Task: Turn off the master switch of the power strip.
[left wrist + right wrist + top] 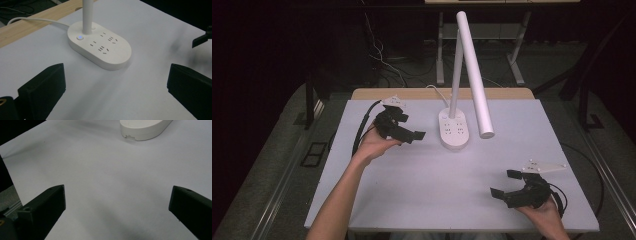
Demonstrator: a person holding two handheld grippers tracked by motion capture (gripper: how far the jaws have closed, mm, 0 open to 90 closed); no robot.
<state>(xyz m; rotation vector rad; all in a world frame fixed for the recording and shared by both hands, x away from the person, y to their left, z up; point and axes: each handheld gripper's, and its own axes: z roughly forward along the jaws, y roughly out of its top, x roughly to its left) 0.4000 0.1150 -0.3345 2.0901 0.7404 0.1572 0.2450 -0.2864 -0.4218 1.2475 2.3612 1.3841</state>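
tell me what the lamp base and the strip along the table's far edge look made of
Lamp base: likely moulded plastic, smooth matte white, with socket slots cut into it. Far edge strip: looks like light wood or wood laminate, tan with faint grain; the frames don't settle which.

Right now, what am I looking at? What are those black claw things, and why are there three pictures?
A person sits at a white table and holds a black grabbing tool in each hand. The left tongs are near the lamp; the right tongs are near the table's front edge. Both are open and hold nothing. One picture comes from a camera high above the table. The other two come from small cameras riding on each tool, so you see its two black jaws at the bottom. On the table stands a white desk lamp. Its oval base has plug sockets and a small glowing button.
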